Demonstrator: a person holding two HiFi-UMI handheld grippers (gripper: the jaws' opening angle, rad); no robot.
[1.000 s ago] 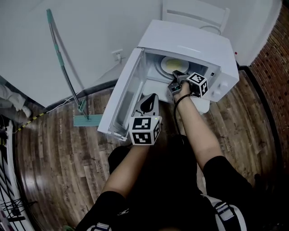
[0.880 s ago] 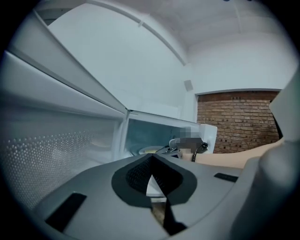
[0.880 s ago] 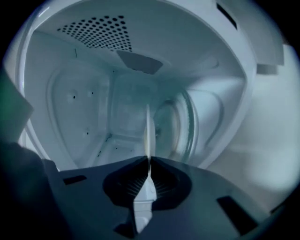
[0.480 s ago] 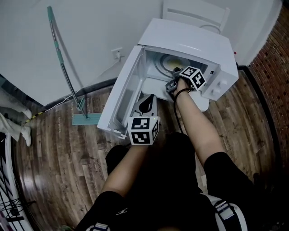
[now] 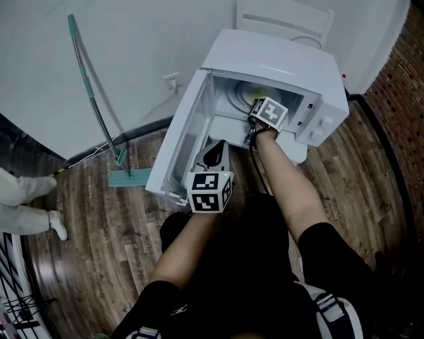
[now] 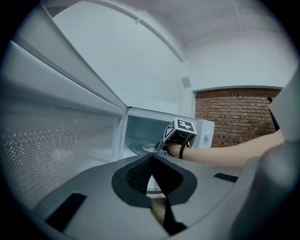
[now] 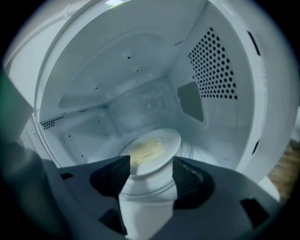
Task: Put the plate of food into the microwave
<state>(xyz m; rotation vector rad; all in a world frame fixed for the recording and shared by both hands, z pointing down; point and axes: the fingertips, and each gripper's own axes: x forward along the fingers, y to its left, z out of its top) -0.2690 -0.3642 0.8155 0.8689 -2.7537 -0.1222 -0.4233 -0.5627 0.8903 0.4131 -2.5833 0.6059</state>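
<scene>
The white microwave (image 5: 278,63) sits on the wooden floor with its door (image 5: 180,142) swung open to the left. Inside, a white plate (image 7: 152,149) with pale yellow food lies on the glass turntable (image 7: 190,150). My right gripper (image 7: 150,176) reaches into the cavity. Its jaws have just been opening and now stand wide on either side of the plate's near rim, without pressing on it. In the head view only its marker cube (image 5: 269,112) shows at the cavity mouth. My left gripper (image 5: 212,156) hovers beside the open door, its pads together on nothing.
A green-handled mop (image 5: 93,93) leans on the wall at the left. A white chair (image 5: 285,20) stands behind the microwave, with a brick wall (image 5: 401,73) to the right. A person's legs (image 5: 26,198) show at the left edge.
The right gripper has rolled and gone a little deeper into the microwave, and its jaws have let go of the plate. Someone at the left edge has walked further into view.
</scene>
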